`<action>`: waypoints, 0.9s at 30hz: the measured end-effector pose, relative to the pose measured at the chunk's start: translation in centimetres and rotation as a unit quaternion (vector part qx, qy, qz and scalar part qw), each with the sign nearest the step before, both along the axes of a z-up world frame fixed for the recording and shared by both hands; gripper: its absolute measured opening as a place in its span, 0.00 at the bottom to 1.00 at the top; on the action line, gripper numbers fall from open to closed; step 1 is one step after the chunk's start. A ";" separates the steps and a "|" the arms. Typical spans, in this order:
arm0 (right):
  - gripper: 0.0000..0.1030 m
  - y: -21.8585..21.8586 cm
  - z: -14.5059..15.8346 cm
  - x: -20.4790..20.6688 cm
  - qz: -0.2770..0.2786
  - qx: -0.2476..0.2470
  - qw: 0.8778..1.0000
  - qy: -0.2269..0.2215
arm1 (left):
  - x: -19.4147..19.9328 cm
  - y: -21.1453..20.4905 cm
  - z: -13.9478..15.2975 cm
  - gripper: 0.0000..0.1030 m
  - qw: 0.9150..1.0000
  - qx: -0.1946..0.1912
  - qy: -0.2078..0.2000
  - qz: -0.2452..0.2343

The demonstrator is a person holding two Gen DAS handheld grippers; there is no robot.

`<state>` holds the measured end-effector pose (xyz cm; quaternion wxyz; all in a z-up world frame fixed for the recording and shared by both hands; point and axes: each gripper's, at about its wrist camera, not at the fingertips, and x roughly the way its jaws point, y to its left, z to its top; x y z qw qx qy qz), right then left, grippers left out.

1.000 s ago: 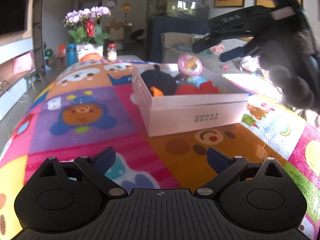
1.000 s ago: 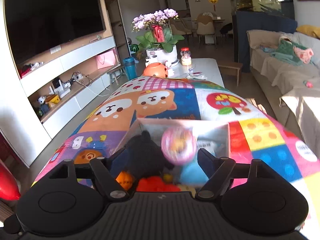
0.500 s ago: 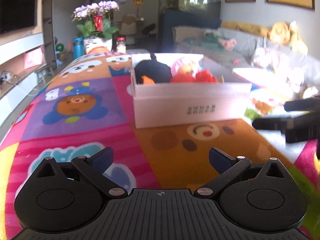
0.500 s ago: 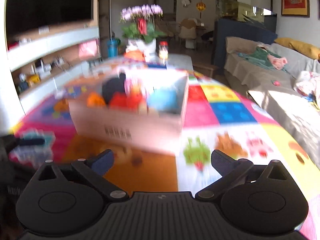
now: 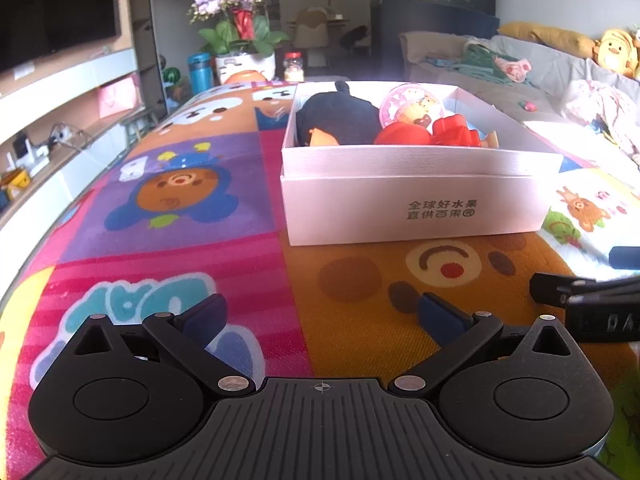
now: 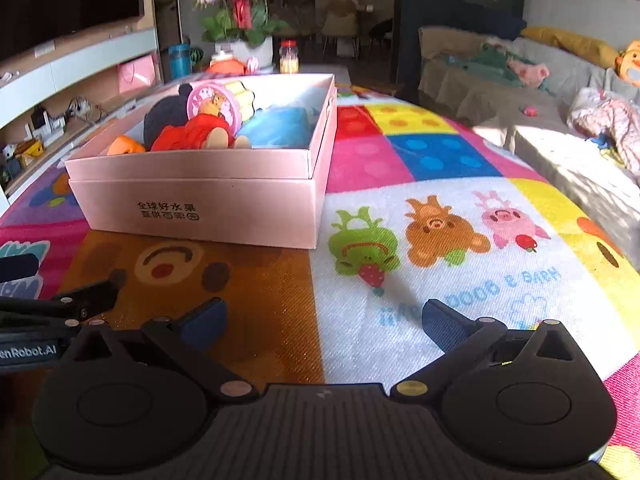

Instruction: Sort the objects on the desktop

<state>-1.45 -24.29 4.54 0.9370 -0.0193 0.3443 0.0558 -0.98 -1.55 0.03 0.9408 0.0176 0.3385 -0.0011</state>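
Observation:
A pink cardboard box (image 5: 416,196) stands on the colourful cartoon mat (image 5: 192,200). It holds a black plush toy (image 5: 336,120), a pink round toy (image 5: 408,106), a red toy (image 5: 424,134) and, in the right wrist view, a blue item (image 6: 280,128). The box also shows in the right wrist view (image 6: 208,208). My left gripper (image 5: 320,318) is open and empty, low over the mat in front of the box. My right gripper (image 6: 320,320) is open and empty, just right of the left one, in front of the box's right corner.
A flower pot with purple orchids (image 5: 240,24), a blue bottle (image 5: 199,70) and a jar (image 5: 294,66) stand beyond the far end of the mat. A sofa with clothes and plush toys (image 6: 560,92) runs along the right. A TV cabinet (image 5: 60,92) is on the left.
My right gripper dropped the pink round toy into the box, then pulled back and down to the mat beside the left gripper. The left gripper stayed open and nearly still.

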 end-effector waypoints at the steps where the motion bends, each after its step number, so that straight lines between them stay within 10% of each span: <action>1: 1.00 0.0 0.0 -0.3 0.001 -0.002 1.000 -0.004 | 0.1 0.2 0.0 1.00 1.000 -0.006 0.002 0.000; 27: 1.00 0.0 0.1 0.0 0.000 0.002 1.000 -0.003 | 0.0 0.3 0.0 1.00 1.000 -0.014 0.003 0.001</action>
